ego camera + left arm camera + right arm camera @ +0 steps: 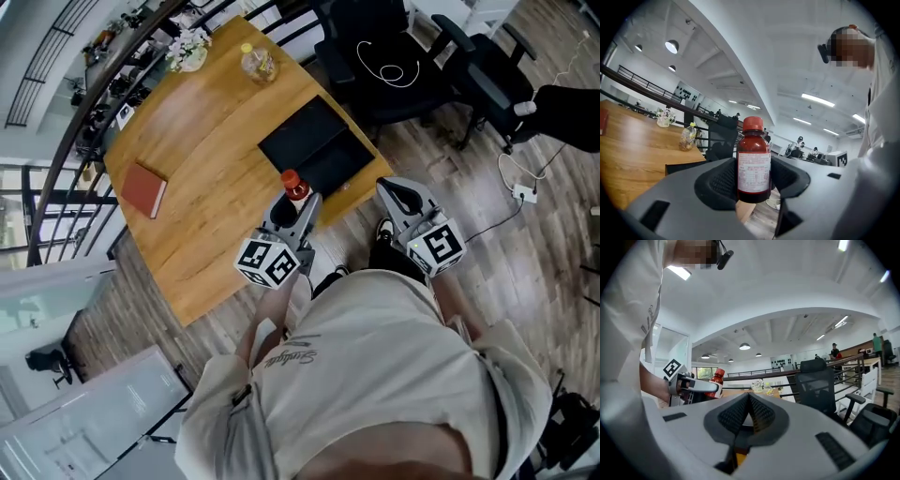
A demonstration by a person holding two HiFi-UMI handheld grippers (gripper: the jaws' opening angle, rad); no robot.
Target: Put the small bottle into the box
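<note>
The left gripper (753,183) clamps the round, dark-brown small bottle (753,161), red-capped, upright between its ribbed black pads (720,180). The right gripper (749,408) has its ridged pads pressed together, empty.

Dark brown small bottle (753,161) with red cap and white label, black box (314,148) on honey-brown wood-grain table (206,159), red book (143,189) on table, grey left gripper (753,183) and right gripper (749,416), black ribbed pads (723,180), black-and-white square-patterned marker cubes (267,262).
</note>
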